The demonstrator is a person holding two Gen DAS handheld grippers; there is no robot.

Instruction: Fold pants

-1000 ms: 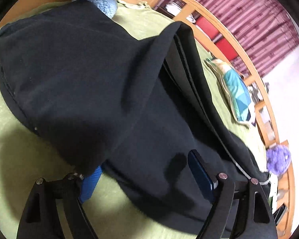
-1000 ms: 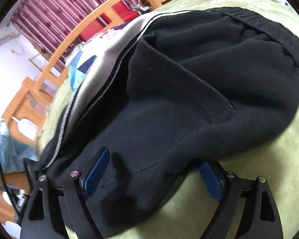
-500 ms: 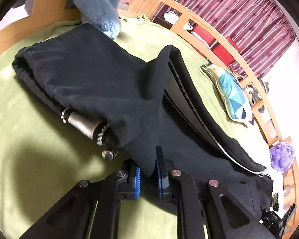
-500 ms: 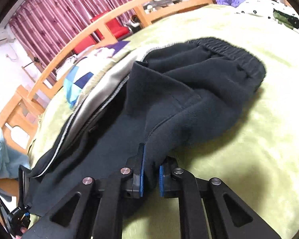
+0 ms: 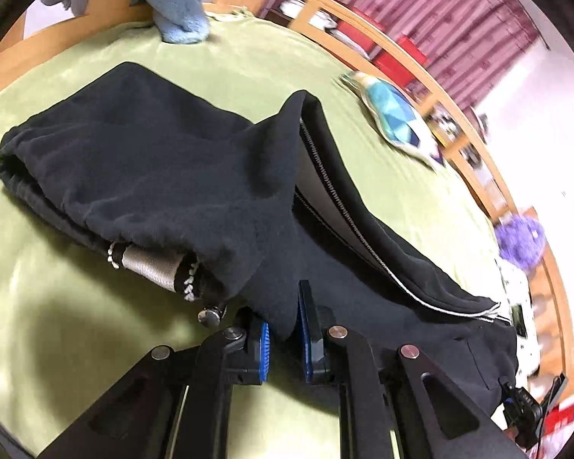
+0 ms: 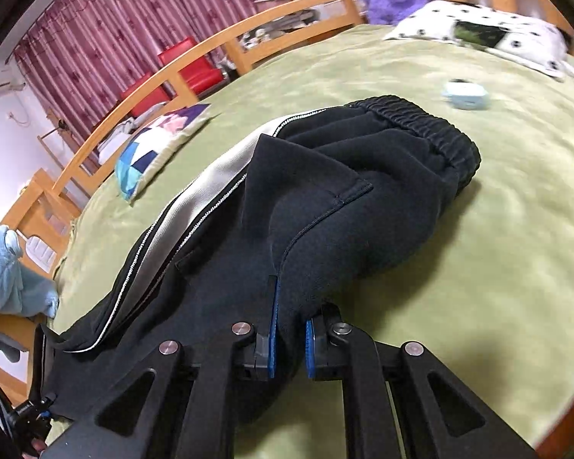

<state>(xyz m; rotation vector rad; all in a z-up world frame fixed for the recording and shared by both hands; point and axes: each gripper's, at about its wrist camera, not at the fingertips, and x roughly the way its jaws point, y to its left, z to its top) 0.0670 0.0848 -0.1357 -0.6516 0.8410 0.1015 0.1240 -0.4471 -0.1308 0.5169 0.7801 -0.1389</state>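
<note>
Black track pants [image 5: 164,176] lie on a green bed cover [image 5: 57,344], partly folded over themselves. The left gripper [image 5: 285,338] is clamped on a fold of black fabric near the drawstring cuff [image 5: 153,267]; the right gripper [image 6: 289,338] pinches another fold below the elastic waistband [image 6: 421,122]. A grey side stripe [image 6: 210,179] runs towards the bed's far rail [image 6: 195,65]. The pants' lower part is hidden behind both grippers' arms; the far objects are blurred.
</note>
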